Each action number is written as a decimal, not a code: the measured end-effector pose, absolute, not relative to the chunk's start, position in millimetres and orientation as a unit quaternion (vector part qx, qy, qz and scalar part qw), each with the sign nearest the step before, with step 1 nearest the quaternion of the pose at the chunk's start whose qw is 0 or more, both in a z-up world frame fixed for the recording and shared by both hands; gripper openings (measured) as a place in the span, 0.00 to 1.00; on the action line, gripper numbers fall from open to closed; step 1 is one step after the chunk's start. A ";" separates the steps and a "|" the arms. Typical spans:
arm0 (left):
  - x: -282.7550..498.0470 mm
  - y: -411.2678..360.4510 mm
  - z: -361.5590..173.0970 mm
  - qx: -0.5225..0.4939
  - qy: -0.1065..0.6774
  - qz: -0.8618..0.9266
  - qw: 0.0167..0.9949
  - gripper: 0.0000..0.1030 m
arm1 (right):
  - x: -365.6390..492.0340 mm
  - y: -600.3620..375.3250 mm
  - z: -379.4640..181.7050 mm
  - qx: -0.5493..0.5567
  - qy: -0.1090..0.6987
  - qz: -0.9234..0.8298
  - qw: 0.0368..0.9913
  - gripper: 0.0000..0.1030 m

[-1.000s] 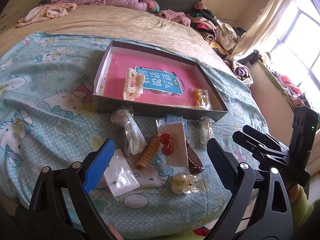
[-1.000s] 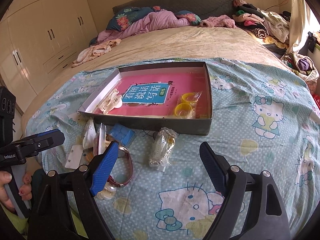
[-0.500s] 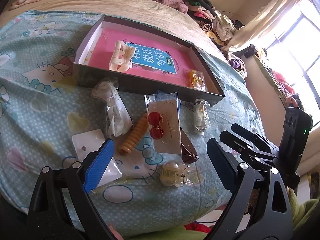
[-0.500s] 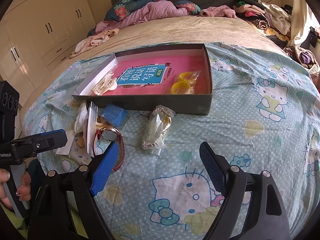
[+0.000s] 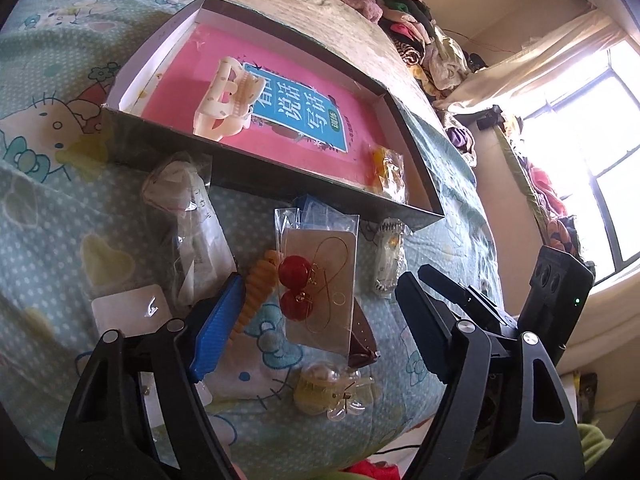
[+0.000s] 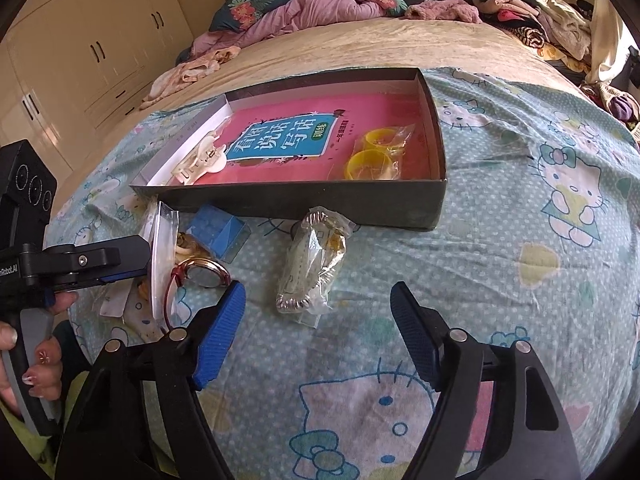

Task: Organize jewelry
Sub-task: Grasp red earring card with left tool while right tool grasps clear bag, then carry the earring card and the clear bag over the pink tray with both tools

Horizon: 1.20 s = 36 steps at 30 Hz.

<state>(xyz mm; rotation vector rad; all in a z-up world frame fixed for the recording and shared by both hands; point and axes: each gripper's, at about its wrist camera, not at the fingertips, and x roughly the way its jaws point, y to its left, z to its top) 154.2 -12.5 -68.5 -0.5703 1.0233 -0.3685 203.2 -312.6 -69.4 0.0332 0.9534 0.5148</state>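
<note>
Left gripper [image 5: 316,328] hangs over the bagged red earrings [image 5: 320,280] on the bedspread [image 6: 520,240], jaws apart and just been narrowing, gripping nothing; right gripper [image 6: 316,332] likewise narrowing, empty, above the bagged bracelet [image 6: 312,268]. Step looks like the approach to two pickups; next each must settle onto its packet, pinch, then carry it to the box [image 6: 304,204]

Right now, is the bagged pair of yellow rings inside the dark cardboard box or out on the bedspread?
Inside: the yellow rings lie on the pink book, within the box walls.
</note>
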 end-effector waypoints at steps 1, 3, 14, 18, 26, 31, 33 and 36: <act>154.1 -12.2 -68.3 -0.268 0.481 -0.174 0.817 0.68 | 206.4 -310.8 -71.3 0.018 0.456 0.245 0.856 0.65; 156.3 -12.7 -67.5 -0.267 0.481 -0.174 0.817 0.68 | 212.9 -307.8 -75.9 0.022 0.460 0.248 0.852 0.56; 167.6 -17.9 -68.7 -0.256 0.482 -0.176 0.819 0.48 | 223.4 -302.9 -84.9 0.030 0.454 0.255 0.853 0.33; 169.9 -17.9 -71.5 -0.247 0.483 -0.167 0.823 0.33 | 221.4 -308.1 -84.3 0.041 0.454 0.254 0.853 0.32; 158.1 -19.6 -56.4 -0.225 0.460 -0.169 0.842 0.27 | 213.9 -316.2 -76.8 0.048 0.451 0.251 0.855 0.32; 149.3 -13.5 -36.1 -0.212 0.432 -0.162 0.862 0.27 | 206.3 -319.8 -64.9 0.048 0.440 0.255 0.860 0.32; 146.6 -9.1 -28.8 -0.203 0.421 -0.153 0.871 0.27 | 203.3 -319.5 -59.6 0.047 0.435 0.258 0.861 0.32; 143.4 -1.1 -21.2 -0.195 0.409 -0.140 0.880 0.27 | 199.5 -317.2 -51.6 0.046 0.427 0.264 0.864 0.32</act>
